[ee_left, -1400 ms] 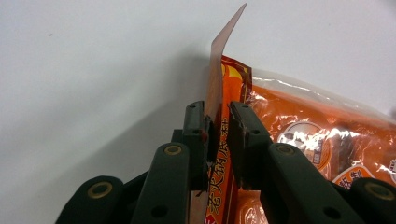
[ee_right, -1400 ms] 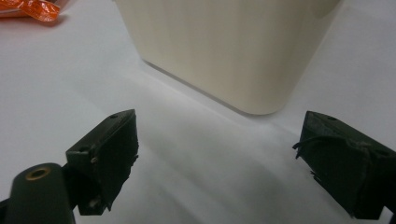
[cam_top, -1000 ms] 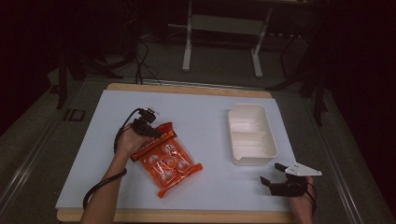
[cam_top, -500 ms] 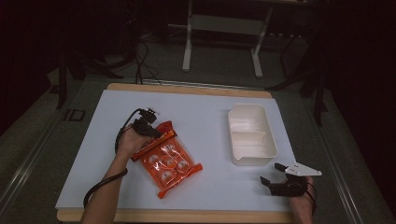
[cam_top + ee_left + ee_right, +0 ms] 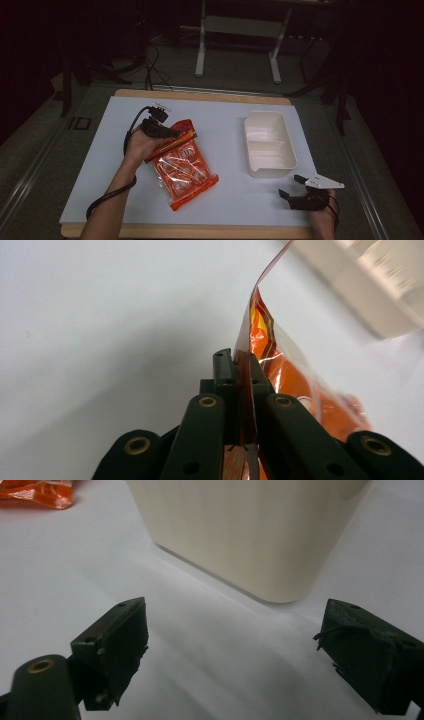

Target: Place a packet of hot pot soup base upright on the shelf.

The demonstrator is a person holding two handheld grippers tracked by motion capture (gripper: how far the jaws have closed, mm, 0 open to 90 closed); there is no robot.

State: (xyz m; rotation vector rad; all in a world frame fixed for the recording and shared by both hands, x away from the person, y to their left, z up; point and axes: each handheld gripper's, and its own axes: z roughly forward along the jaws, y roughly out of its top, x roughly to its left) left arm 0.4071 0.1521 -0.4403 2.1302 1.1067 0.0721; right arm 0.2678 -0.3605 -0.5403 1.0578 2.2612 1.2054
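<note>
An orange plastic packet (image 5: 182, 167) with several round items inside lies on the white table sheet, left of centre. My left gripper (image 5: 172, 134) is shut on its upper edge; in the left gripper view the orange film (image 5: 265, 355) stands pinched between the closed jaws, with my left gripper (image 5: 239, 362) tipped toward the white sheet. A cream two-compartment tray (image 5: 270, 145) sits to the right, empty. My right gripper (image 5: 284, 194) rests open near the front right edge. In the right gripper view the tray's wall (image 5: 240, 535) stands just ahead of my right gripper (image 5: 235, 630).
The white sheet (image 5: 100, 165) covers a wooden table whose edge runs along the front. A corner of the orange packet (image 5: 35, 492) lies at the top left of the right gripper view. A white metal stand (image 5: 237, 45) is on the floor beyond the table.
The left hand has lifted the packet's upper edge slightly and shifted it a little toward the right. The right gripper has stayed put.
</note>
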